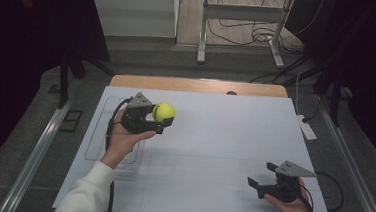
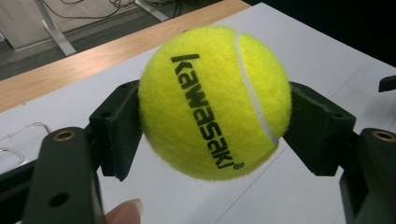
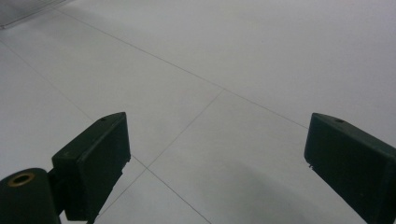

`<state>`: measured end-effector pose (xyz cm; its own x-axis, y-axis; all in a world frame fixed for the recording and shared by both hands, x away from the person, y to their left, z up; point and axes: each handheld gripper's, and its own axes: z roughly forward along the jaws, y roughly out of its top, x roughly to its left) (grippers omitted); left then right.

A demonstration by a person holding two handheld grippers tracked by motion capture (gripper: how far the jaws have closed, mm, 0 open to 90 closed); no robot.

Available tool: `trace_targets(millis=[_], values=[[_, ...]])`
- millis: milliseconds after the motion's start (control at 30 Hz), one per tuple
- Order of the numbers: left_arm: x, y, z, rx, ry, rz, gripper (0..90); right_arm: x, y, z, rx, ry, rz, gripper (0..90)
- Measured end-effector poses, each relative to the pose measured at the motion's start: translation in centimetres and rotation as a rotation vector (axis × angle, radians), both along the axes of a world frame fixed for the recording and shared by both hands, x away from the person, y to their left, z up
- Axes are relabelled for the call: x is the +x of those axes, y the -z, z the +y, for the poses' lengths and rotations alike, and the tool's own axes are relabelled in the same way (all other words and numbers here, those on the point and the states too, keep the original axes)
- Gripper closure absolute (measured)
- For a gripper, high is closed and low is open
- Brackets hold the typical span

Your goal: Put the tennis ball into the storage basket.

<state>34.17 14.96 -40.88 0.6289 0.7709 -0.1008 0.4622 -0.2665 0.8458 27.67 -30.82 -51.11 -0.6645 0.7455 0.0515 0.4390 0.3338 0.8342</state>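
A yellow tennis ball (image 1: 164,112) with black "kawasaki" lettering (image 2: 212,102) is clamped between the two black jaws of my left gripper (image 1: 161,119), held up above the left part of the white table (image 1: 214,138). Both pads (image 2: 119,126) press on the ball's sides. A fingertip of the holding hand peeks in at the bottom of the left gripper view. My right gripper (image 1: 260,174) rests low near the table's front right, jaws wide apart with nothing between them (image 3: 217,154); only bare white tabletop lies ahead of it.
A clear plastic tray (image 1: 98,140) lies on the table's left side under my left forearm. The wooden table edge (image 1: 197,85) runs along the back. Beyond it are a metal stand (image 1: 242,24) and floor cables. A white power strip (image 1: 307,128) lies off the right edge.
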Motion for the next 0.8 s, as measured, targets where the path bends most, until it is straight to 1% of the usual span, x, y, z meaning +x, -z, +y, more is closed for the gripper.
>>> trace_targets(millis=[800], values=[[-0.1, -0.1, 1.3, -0.008, -0.038, -0.011, 26.2, 0.0, 0.0, 0.0, -0.002, 0.001, 0.000, 7.2]])
